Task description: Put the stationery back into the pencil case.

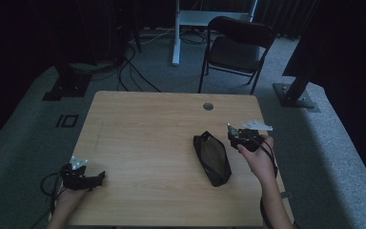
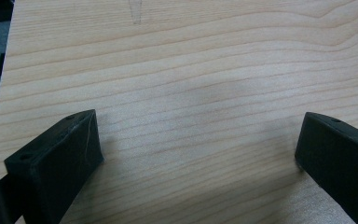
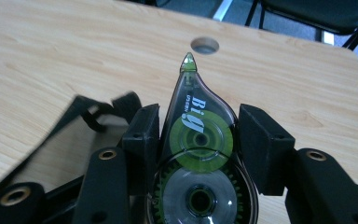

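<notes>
1. The right gripper [image 3: 197, 140] is clamped on a correction tape dispenser [image 3: 196, 154], one black jaw pressed to each flat side of its clear, smoky shell.
2. Between the jaws sit a green reel and, nearer the camera, a paler toothed wheel; the dispenser's pointed green tip juts out past the jaw tips, toward a round hole in the table [image 3: 204, 45].
3. In the high view the right gripper [image 1: 236, 136] is held above the table's right half by the person's right hand [image 1: 257, 151], with the grey plate on top.
4. Just to the left of that gripper lies a black pencil case [image 1: 212, 158], flat on the wood, apart from the jaws; in the right gripper view its blurred edge shows beside the left jaw.
5. The left gripper [image 2: 193, 149] has its jaws spread wide, with bare wood grain between them.
6. From above, the left gripper [image 1: 88, 179] rests low at the near left edge of the wooden table [image 1: 143, 143], well apart from the pencil case.
7. Beyond the table's far edge stands a dark folding chair [image 1: 236, 47] on grey carpet.
</notes>
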The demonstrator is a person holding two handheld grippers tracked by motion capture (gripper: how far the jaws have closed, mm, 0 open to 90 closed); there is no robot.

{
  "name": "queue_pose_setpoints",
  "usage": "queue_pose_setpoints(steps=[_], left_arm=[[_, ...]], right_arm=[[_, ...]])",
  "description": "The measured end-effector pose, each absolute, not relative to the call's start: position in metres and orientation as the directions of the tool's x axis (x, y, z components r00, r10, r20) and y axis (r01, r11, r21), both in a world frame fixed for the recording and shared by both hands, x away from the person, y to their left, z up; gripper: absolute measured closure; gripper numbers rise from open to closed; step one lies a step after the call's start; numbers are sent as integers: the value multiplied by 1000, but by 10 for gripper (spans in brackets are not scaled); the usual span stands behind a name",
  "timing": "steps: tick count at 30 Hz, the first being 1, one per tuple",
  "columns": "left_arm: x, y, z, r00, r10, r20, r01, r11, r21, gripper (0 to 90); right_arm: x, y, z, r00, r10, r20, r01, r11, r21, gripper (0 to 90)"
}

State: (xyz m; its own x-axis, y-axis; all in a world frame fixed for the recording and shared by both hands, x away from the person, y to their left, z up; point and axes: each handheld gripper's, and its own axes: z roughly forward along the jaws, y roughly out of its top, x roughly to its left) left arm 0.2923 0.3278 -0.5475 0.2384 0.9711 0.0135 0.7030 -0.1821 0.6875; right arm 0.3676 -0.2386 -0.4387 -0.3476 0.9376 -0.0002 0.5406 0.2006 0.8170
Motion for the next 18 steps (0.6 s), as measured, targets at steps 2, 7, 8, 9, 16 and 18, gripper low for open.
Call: queue_pose_setpoints(steps=[2, 7, 8, 9, 16, 18], left_arm=[[292, 328, -547, 239, 971, 13, 703, -182, 688, 5], [292, 328, -547, 238, 971, 13, 703, -182, 688, 4], [292, 328, -547, 239, 971, 14, 703, -182, 687, 5], [292, 328, -547, 238, 971, 14, 703, -182, 687, 4], [292, 328, -547, 239, 971, 13, 703, -182, 687, 4], [292, 328, -547, 238, 971, 13, 703, -182, 687, 5]], right_arm=[[364, -234, -438, -352, 936, 0, 541, 204, 816, 498], [355, -221, -434, -362, 932, 4, 539, 205, 817, 498], [354, -218, -434, -361, 932, -4, 537, 212, 816, 499], [352, -216, -434, -359, 933, -17, 536, 221, 815, 499], [346, -201, -437, -381, 924, 17, 556, 215, 803, 499], [345, -196, -438, -387, 922, 19, 561, 219, 799, 499]])
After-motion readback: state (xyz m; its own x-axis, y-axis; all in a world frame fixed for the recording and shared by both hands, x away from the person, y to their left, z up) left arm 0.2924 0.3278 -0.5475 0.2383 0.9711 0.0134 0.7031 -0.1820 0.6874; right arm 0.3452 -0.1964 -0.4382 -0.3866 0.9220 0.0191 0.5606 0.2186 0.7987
